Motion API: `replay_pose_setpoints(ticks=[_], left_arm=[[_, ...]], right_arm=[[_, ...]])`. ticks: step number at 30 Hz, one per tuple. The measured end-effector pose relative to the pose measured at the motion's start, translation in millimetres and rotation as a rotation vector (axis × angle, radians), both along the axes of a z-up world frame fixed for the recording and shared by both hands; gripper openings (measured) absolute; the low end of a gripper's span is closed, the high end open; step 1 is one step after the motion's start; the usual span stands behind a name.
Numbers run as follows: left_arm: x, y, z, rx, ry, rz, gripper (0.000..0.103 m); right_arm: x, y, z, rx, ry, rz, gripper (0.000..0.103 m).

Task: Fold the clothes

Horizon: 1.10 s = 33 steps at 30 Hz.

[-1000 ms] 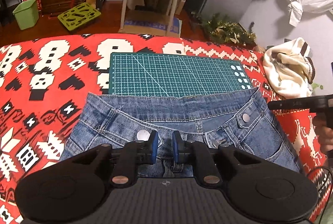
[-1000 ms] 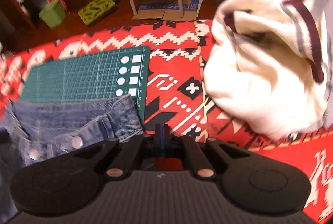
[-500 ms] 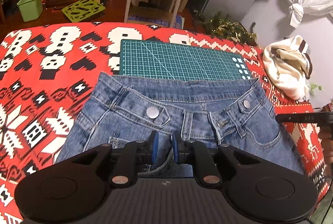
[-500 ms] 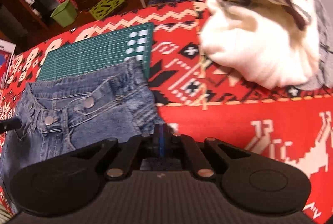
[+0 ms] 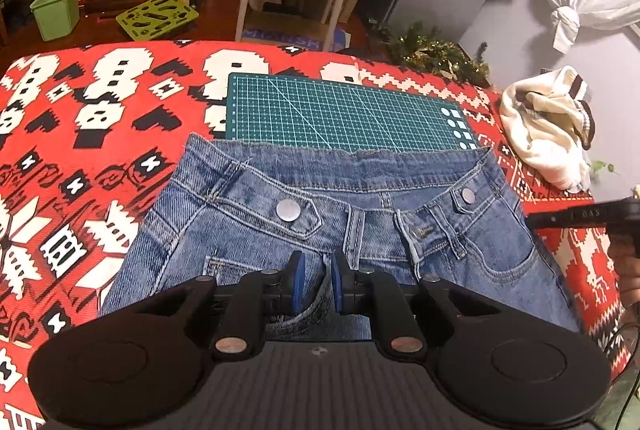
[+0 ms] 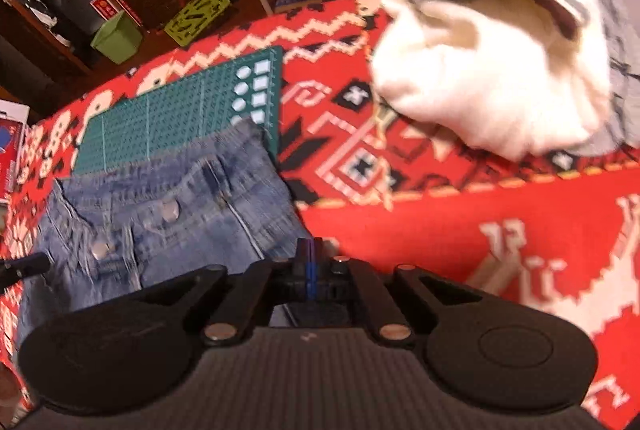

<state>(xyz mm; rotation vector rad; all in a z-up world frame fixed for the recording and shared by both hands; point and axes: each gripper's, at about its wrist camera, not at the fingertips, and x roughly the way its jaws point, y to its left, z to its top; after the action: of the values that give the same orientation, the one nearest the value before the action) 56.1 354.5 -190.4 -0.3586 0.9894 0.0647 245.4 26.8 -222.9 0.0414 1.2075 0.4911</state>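
Jeans point(image 5: 360, 214) lie flat on the red blanket point(image 5: 80, 158), waistband overlapping the green cutting mat point(image 5: 340, 114). Left gripper point(image 5: 314, 284) has a small gap, denim fold between its pads. Right gripper point(image 6: 309, 262) looks fully closed at the jeans' edge, probably pinching nothing, but it's blurry.

The jeans point(image 5: 360, 214) at the frame's centre are faded blue with silver buttons. Beneath lies a red blanket point(image 5: 80, 134) patterned in white and black, and above, a green gridded mat point(image 5: 340, 114). At right, a cream garment point(image 5: 548, 134) has maroon stripes.

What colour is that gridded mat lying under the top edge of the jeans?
The mat is dark green with pale grid lines, clearest in the left wrist view.
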Motion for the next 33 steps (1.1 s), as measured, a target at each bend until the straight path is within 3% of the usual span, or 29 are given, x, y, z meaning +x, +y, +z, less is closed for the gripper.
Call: replay_pose_setpoints(ticks=[5,10,15,19,26,33], left_arm=[[-6.3,-1.3,-1.9,-0.008,0.014,0.001,0.013],[-26.1,-3.3,5.3,0.007,0.007,-0.017,0.013],[-40.9,0.9,2.9,-0.018,0.014,-0.013,0.013],[-41.0,-1.2,-1.3,-0.071,0.008,-0.023,0.013],[-13.7,-15.8,-13.1,-0.169,-0.005,-0.036,0.013],[10.3,-36.1,-29.9,-0.188,0.013,-0.075,0.012]], right_arm=[[-22.1,-15.8,7.0,0.018,0.006,0.009,0.002],[-45.8,-29.9,1.1,-0.040,0.014,0.020,0.000],[-71.4,-57.4,2.9,-0.066,0.030,0.010,0.002],[-79.1,-62.2,10.5,-0.017,0.032,-0.010,0.002],[-74.2,22.4,21.9,0.138,0.041,0.105,0.002],[-89.5,109.4,-0.8,0.210,0.102,0.231,0.002]])
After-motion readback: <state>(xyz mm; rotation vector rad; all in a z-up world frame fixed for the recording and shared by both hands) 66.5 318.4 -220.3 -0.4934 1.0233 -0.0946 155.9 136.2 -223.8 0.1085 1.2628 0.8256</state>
